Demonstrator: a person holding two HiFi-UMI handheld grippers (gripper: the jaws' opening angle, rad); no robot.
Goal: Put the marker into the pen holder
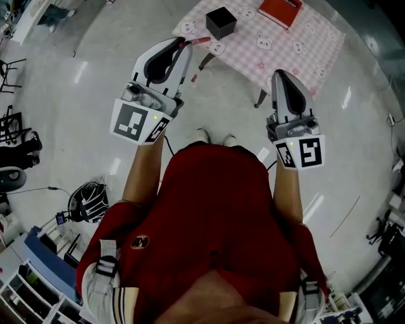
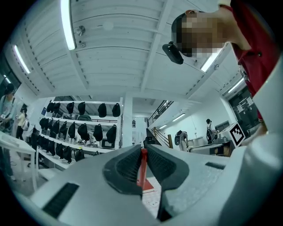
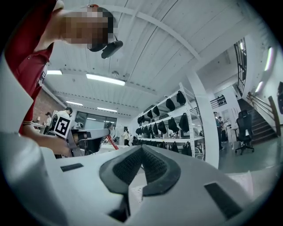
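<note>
In the head view, our left tool (image 1: 182, 43) is clenched on the red marker (image 1: 201, 40), whose end pokes out past the tool's tips. Just beyond that end, the black pen holder (image 1: 221, 23) stands on the tabletop (image 1: 316, 44), which has a pink checked cloth. We cannot tell whether the marker touches the pen holder. A red book (image 1: 280, 10) lies farther ahead, to this tool's right. Our right tool (image 1: 279, 76) hangs near the tabletop's edge, well apart from the left one.

In the left gripper view, we see both dark pads pressed on the marker, which stands upright between them.

In the right gripper view, the jaws meet with nothing between them. Off to this tool's left, the left tool shows with the marker slanting from its tips.
</note>
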